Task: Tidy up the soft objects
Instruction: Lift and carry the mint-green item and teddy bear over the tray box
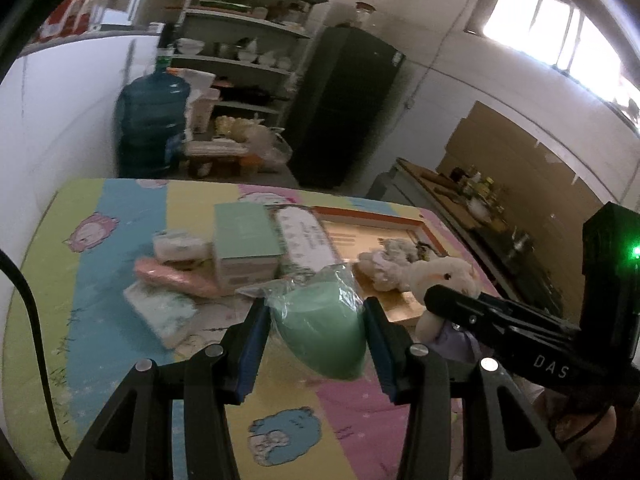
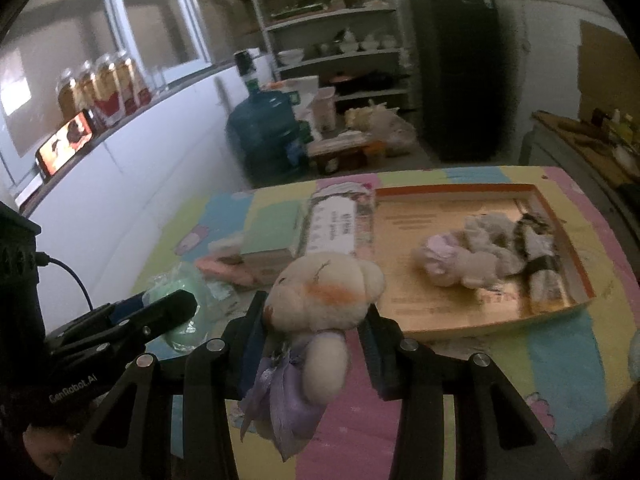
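My left gripper (image 1: 316,320) is shut on a green soft item in a clear plastic wrapper (image 1: 320,328), held above the table. My right gripper (image 2: 314,320) is shut on a cream plush bear with a purple dress (image 2: 320,312), also above the table; the bear shows in the left wrist view (image 1: 440,276). An orange-rimmed cardboard tray (image 2: 576,264) lies on the table's right side and holds a heap of plush toys (image 2: 480,256). The left gripper shows in the right wrist view (image 2: 168,304), left of the bear.
A mint-green box (image 1: 246,236), a pink packet (image 1: 172,278), a white wrapped pack (image 1: 160,312) and a long printed pack (image 1: 304,240) lie on the pastel cartoon mat (image 1: 100,280). Behind the table stand a blue water jug (image 1: 150,124), shelves and a dark fridge (image 1: 340,112).
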Demonstrator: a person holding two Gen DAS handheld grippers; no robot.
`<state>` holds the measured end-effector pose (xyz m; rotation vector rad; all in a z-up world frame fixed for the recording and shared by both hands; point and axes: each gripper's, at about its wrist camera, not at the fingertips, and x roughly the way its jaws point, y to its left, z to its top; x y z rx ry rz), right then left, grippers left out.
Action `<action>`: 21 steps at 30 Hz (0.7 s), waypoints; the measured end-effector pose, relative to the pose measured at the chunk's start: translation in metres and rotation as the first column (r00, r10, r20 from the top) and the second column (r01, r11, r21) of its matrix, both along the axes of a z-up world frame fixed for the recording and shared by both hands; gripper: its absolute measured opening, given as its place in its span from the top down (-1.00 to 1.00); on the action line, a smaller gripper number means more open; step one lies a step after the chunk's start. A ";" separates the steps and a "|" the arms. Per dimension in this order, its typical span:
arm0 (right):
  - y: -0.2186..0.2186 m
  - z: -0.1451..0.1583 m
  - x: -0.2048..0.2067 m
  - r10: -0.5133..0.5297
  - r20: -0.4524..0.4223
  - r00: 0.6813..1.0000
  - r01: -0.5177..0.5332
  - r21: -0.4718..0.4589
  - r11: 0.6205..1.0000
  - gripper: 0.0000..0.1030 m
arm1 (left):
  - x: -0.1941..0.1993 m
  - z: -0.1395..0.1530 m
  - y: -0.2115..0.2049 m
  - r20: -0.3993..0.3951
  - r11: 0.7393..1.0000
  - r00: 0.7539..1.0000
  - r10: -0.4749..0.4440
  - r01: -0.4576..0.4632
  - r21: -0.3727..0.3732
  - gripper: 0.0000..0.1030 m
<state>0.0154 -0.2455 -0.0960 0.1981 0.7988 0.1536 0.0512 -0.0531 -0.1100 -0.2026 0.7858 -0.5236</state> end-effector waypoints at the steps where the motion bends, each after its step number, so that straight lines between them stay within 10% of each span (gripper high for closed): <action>1: -0.007 0.000 -0.002 -0.010 0.002 1.000 0.010 0.003 1.000 0.14 | 0.000 0.001 -0.004 0.002 1.000 1.000 -0.007 0.007 0.001 0.07; 21: -0.089 0.006 -0.017 -0.134 0.013 0.991 0.134 0.028 0.991 0.14 | 0.009 0.007 -0.088 0.005 0.992 0.992 -0.123 0.123 0.011 0.07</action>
